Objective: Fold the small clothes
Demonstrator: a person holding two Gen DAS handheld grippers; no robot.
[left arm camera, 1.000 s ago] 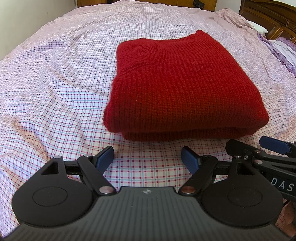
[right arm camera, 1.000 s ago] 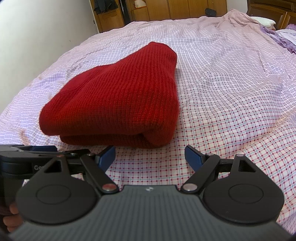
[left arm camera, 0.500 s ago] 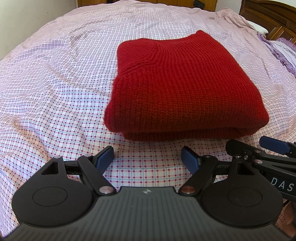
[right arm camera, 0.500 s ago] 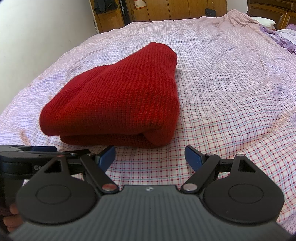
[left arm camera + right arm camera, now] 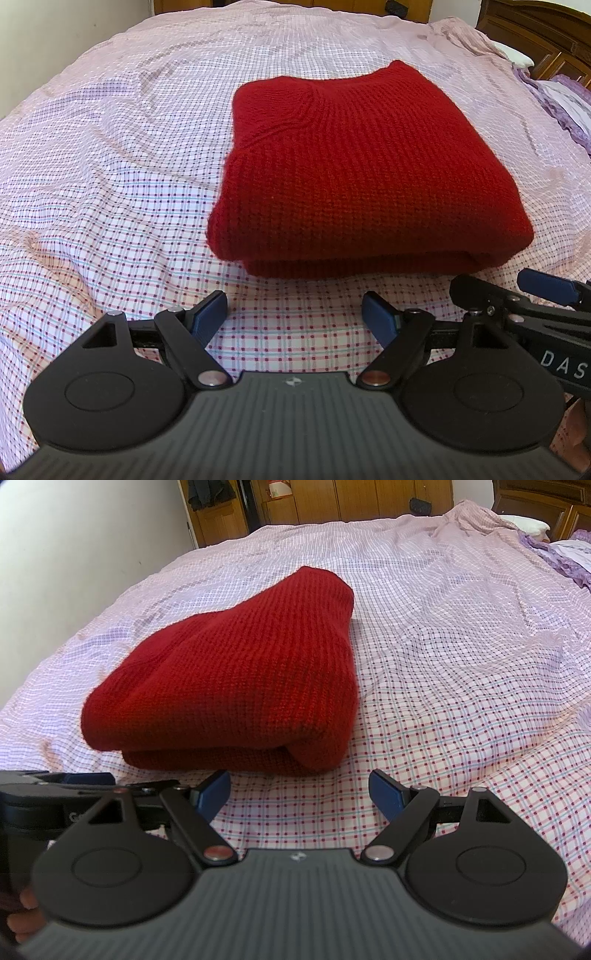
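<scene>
Red sweater (image 5: 362, 166) folded on checked bedsheet (image 5: 110, 166), purple cloth (image 5: 569, 554) nearby.

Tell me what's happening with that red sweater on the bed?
A person is folding clothes with two hand-held grippers. The red sweater lies on the checked bedsheet, already folded into a thick, neat bundle. Neither gripper is touching it. The left gripper and the right gripper are both open and empty, side by side just in front of the sweater's near edge, over the sheet. The folding looks finished.
</scene>
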